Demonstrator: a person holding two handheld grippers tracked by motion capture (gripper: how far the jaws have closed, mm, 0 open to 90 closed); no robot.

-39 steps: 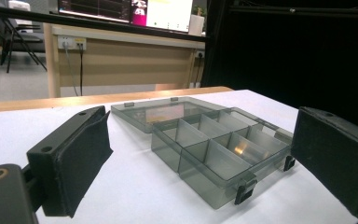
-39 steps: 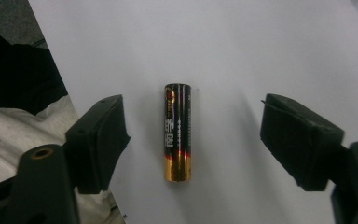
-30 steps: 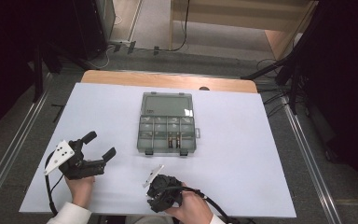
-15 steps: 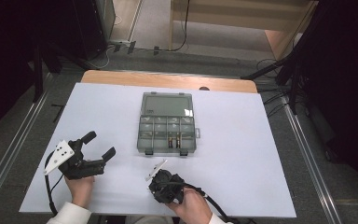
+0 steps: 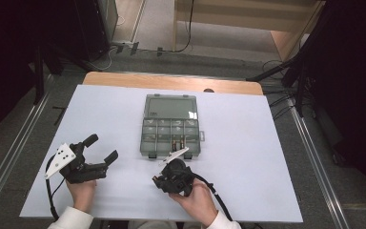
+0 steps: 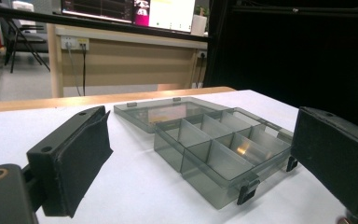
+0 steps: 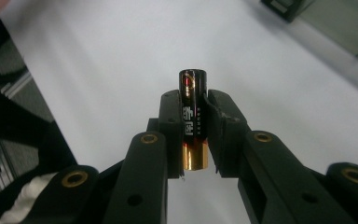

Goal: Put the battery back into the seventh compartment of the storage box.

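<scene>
A clear grey compartment box point(image 5: 171, 138) lies mid-table with its lid point(image 5: 170, 106) folded open on the far side; two batteries point(image 5: 178, 142) rest in a near compartment. My right gripper point(image 5: 160, 182) hovers just in front of the box's near edge. In the right gripper view this gripper point(image 7: 193, 114) is shut on a black and gold battery point(image 7: 193, 126), held over bare white table. My left gripper point(image 5: 102, 148) rests at the near left with jaws wide open and holds nothing. In the left gripper view the box point(image 6: 214, 149) sits ahead between the open jaws of that gripper point(image 6: 205, 126).
The white tabletop point(image 5: 267, 157) has a wooden strip point(image 5: 171, 83) along its far edge. Metal rails point(image 5: 9, 157) run beside the table. A desk with cables point(image 6: 79, 51) stands beyond the far edge. A white sleeve point(image 7: 23, 200) shows near the right gripper.
My right gripper has moved away from the person, closer to the box's near edge. The left gripper has stayed put and open.
</scene>
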